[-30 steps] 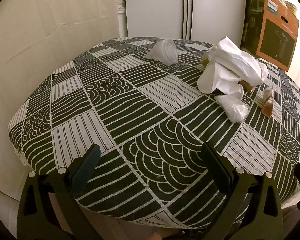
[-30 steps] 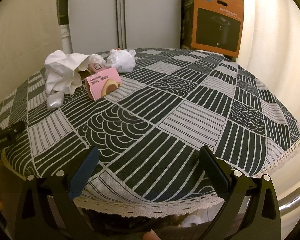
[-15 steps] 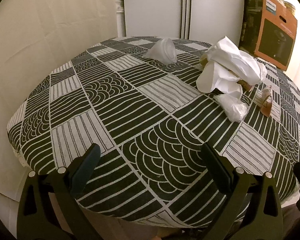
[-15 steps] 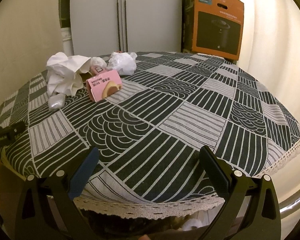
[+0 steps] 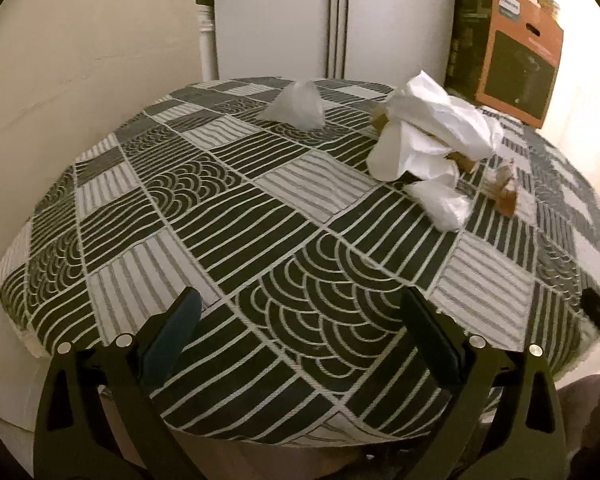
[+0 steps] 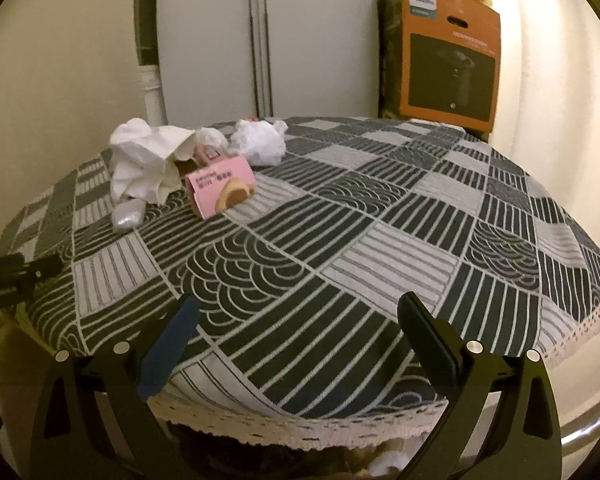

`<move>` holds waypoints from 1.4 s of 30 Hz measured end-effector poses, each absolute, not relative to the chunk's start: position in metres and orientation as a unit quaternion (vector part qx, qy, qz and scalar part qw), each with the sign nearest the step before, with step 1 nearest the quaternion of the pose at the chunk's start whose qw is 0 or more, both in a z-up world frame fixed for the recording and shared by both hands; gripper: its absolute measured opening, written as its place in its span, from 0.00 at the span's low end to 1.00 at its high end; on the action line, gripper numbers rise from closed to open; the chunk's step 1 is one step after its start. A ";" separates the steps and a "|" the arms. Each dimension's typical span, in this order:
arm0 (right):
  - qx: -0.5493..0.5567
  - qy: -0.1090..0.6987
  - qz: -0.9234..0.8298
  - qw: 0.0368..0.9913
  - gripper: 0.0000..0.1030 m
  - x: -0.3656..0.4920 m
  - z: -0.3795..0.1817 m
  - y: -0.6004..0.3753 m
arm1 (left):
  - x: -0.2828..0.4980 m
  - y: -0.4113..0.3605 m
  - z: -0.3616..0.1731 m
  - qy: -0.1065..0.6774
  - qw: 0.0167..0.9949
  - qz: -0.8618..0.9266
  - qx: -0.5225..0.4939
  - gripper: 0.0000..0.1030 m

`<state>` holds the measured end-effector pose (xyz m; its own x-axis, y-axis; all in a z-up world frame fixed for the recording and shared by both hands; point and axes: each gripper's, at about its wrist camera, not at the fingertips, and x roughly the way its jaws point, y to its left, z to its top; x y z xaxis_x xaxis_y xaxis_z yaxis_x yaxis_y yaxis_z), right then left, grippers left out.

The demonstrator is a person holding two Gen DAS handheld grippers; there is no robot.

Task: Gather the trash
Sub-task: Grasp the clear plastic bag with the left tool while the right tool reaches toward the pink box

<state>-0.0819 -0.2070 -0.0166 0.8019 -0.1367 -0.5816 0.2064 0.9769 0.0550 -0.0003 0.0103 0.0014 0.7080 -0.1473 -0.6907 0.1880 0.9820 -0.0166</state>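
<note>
Both the left hand-held gripper (image 5: 300,312) and right hand-held gripper (image 6: 296,316) edge closer, jaws wide and empty, toward the pink snack box (image 6: 221,191) beside the crumpled white paper (image 6: 146,160), nothing collected yet.

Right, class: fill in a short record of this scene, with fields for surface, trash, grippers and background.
surface: table under a black and white patterned cloth
trash: crumpled white paper, pink snack box, white plastic bag, small clear wrapper
grippers: left gripper and right gripper both open, empty
background: orange carton
</note>
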 end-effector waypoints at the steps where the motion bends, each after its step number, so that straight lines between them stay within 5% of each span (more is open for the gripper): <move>1: 0.059 0.300 -0.086 0.948 0.93 -0.081 -0.016 -0.207 | 0.000 0.010 0.003 0.372 0.923 -0.096 0.026 0.95; 21: 0.065 0.286 -0.077 0.953 0.93 -0.066 0.000 -0.227 | 0.046 -0.059 0.019 0.402 0.893 -0.197 0.050 0.84; 24: 0.067 0.289 -0.075 0.952 0.93 -0.064 0.000 -0.229 | 0.054 -0.070 0.016 0.415 0.883 -0.213 0.057 0.72; 26: 0.065 0.291 -0.075 0.952 0.93 -0.064 0.001 -0.229 | 0.060 -0.075 0.012 0.422 0.876 -0.224 0.068 0.45; 27: 0.065 0.292 -0.076 0.951 0.93 -0.063 0.001 -0.229 | 0.062 -0.078 0.011 0.425 0.873 -0.227 0.076 0.42; 42: 0.065 0.335 -0.055 0.938 0.93 -0.024 0.009 -0.205 | 0.039 -0.046 0.019 0.397 0.871 -0.267 0.113 0.41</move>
<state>-0.0239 -0.2053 0.0086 0.7692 -0.0589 -0.6363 0.1458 0.9857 0.0850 0.0387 -0.0455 0.0188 0.5424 -0.3753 -0.7516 0.5541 0.8323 -0.0157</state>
